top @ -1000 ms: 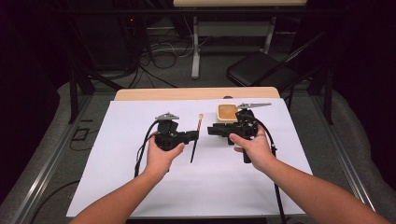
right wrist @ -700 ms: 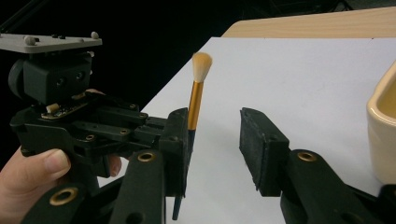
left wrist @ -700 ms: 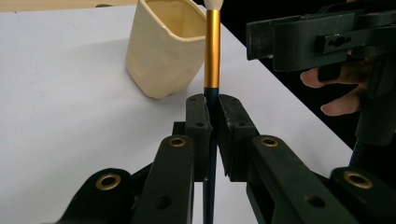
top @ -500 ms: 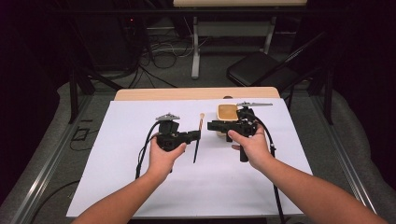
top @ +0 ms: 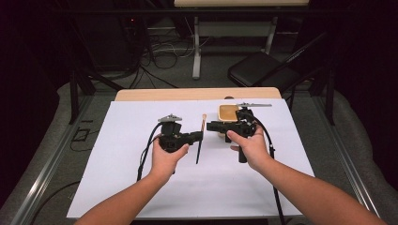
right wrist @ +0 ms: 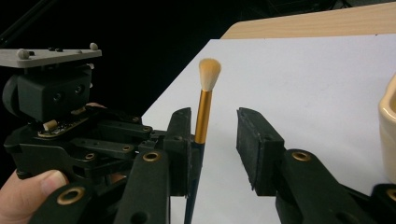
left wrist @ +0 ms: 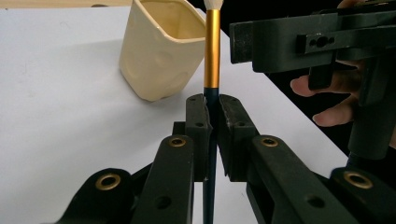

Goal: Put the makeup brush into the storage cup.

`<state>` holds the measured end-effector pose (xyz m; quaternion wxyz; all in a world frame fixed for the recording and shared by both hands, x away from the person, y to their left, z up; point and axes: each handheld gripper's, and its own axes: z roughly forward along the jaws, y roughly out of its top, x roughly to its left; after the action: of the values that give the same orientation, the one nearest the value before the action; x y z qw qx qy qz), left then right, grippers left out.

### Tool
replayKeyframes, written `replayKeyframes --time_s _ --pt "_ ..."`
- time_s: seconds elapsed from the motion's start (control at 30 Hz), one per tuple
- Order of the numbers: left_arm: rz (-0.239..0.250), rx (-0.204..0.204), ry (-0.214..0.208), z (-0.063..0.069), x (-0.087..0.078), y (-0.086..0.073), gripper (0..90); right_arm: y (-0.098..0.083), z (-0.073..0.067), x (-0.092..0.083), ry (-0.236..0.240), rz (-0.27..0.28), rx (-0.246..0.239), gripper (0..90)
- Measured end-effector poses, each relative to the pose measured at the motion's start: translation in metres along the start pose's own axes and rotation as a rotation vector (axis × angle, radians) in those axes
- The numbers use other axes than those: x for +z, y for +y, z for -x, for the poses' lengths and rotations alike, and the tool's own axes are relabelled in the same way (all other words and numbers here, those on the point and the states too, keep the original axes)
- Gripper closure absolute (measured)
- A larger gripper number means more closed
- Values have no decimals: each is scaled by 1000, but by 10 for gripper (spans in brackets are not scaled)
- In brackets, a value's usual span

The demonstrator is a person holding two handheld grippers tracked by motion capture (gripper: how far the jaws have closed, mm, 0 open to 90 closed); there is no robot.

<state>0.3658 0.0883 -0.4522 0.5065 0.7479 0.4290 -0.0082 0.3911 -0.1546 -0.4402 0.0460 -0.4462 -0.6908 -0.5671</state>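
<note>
The left gripper [top: 199, 136] is clamped on the dark handle of the brush [left wrist: 212, 56], jaws pinched tight around it low down, and the brush stands roughly upright over the white table [top: 141, 187], gold ferrule above the pads and pale bristle tip on top. Here is the relation that matters: the brush's long axis runs up and down, crossing both grippers' jaw lines, and the right gripper [right wrist: 215, 149] faces it from the other side with its jaws apart, having just been closing in. In the right gripper view the brush sits between those jaws but hard against the left-hand pad, with a clear gap to the other pad, so no grip there yet. The right gripper looks set to take the brush just above the left's hold, around where ferrule meets handle. The cup [top: 228, 113], cream and square-mouthed, stands on the table just beyond the right gripper, so that hand is the nearer one to drop the brush in. A handover looks likely, and it calls for centring the brush between the right pads first.
</note>
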Motion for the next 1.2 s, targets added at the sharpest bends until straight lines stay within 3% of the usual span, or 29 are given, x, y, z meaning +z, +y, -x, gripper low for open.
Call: replayKeyframes --time_s 0.47,1.2 --pt "-3 7 -7 2 4 -2 830 0 2 3 13 -6 30 685" --pt "-1 5 -28 5 6 -3 830 -3 0 9 16 -25 24 759"
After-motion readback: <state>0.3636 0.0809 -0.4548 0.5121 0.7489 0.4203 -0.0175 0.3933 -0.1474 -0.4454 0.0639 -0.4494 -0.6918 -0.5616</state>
